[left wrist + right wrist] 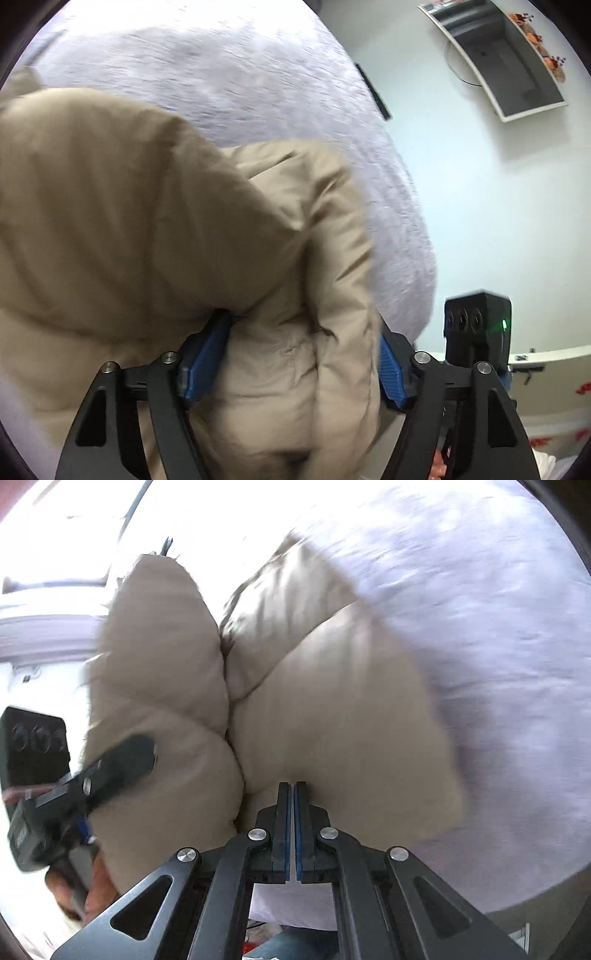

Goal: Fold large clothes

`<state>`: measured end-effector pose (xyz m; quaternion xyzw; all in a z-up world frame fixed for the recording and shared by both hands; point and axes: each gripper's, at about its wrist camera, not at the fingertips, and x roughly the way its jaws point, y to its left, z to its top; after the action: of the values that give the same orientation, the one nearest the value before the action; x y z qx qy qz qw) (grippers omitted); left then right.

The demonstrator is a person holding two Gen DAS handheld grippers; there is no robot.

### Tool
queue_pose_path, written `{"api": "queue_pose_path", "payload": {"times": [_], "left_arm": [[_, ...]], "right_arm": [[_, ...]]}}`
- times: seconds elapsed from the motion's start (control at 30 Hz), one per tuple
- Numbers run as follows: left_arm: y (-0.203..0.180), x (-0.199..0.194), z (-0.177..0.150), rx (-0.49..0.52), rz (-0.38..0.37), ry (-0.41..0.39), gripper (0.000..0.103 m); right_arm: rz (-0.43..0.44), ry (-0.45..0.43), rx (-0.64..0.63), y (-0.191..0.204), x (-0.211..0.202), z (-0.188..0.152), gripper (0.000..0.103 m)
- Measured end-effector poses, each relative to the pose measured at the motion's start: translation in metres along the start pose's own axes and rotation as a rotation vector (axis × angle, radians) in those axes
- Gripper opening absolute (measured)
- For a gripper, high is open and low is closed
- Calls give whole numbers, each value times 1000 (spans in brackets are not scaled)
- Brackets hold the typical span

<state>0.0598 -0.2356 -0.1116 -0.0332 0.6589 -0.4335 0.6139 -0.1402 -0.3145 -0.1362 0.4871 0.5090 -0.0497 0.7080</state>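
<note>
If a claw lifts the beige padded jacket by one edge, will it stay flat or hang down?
The jacket would probably sag, not stay flat: it already bulges in soft, rounded folds on the bed. It looks puffy, so likely light for its bulk. Its smooth cloth may slip, and the thick fold between the left claw pads may spring back.

The left gripper (304, 354) tilts downward, jaws spread wide, blue pads (207, 354) standing apart; the right gripper (294, 794) tilts downward too, jaws pressed together; a hand (94, 890) grips the left tool's handle at eight o'clock.
</note>
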Motion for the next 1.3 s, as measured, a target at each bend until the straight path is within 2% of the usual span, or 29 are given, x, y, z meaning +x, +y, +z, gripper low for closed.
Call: {"api": "queue_pose_path", "payload": {"times": [0.03, 0.13, 0.17, 0.2, 0.27, 0.33, 0.43, 0.5, 0.57, 0.6, 0.63, 0.67, 0.73, 0.77, 0.83, 0.9, 1.0, 1.07, 1.13, 1.3], "left_arm": [[-2, 10, 6, -2, -19, 10, 79], [-1, 29, 17, -9, -37, 30, 79], [1, 34, 20, -24, -37, 34, 79], [2, 37, 23, -38, -40, 38, 79], [4, 41, 30, -56, -40, 42, 79], [1, 45, 34, -56, -28, 49, 79], [1, 52, 41, -43, -13, 64, 79], [-3, 51, 46, -41, -10, 70, 79], [-13, 55, 54, -43, -6, 72, 79], [-16, 48, 56, -39, -9, 65, 79], [-20, 38, 59, -25, -16, 47, 79], [-24, 27, 59, -2, -17, 20, 79], [-32, -6, 55, 57, 28, -64, 79], [-32, -24, 52, 84, 75, -113, 79], [-24, -52, 46, 110, 184, -198, 79], [-9, -67, 41, 109, 280, -249, 79], [29, -71, 36, 73, 438, -271, 79], [49, -58, 38, 34, 467, -255, 79], [55, -40, 42, 24, 456, -252, 79], [31, 10, 64, 85, 490, -244, 79]], "right_arm": [[-9, -8, 3, -5, -7, 0, 2], [-30, -29, 6, -15, -28, -4, 4], [-27, -38, 5, -16, -36, -5, 13], [-23, -45, 1, -16, -42, -6, 35], [4, -69, -17, -13, -60, -12, 65], [86, -87, -49, -9, -78, -18, 65], [182, -63, -132, 20, -84, -32, 65], [168, -43, -229, 42, -79, -38, 65], [67, -41, -346, 62, -66, -45, 64], [32, -38, -371, 68, -60, -49, 54], [-39, -24, -398, 72, -48, -50, 41], [-124, -11, -418, 73, -35, -50, 17], [-232, -3, -435, 63, -18, -52, 16], [-262, 3, -421, 54, -11, -51, 15], [-273, 14, -371, 38, -5, -49, 15], [-289, 27, -341, 21, -2, -49, 15], [-279, 53, -286, 7, 8, -44, 15], [-274, 60, -275, 0, 14, -40, 15], [-277, 67, -278, -15, 21, -29, 16], [-294, 84, -279, -12, 42, -12, 15]]}}
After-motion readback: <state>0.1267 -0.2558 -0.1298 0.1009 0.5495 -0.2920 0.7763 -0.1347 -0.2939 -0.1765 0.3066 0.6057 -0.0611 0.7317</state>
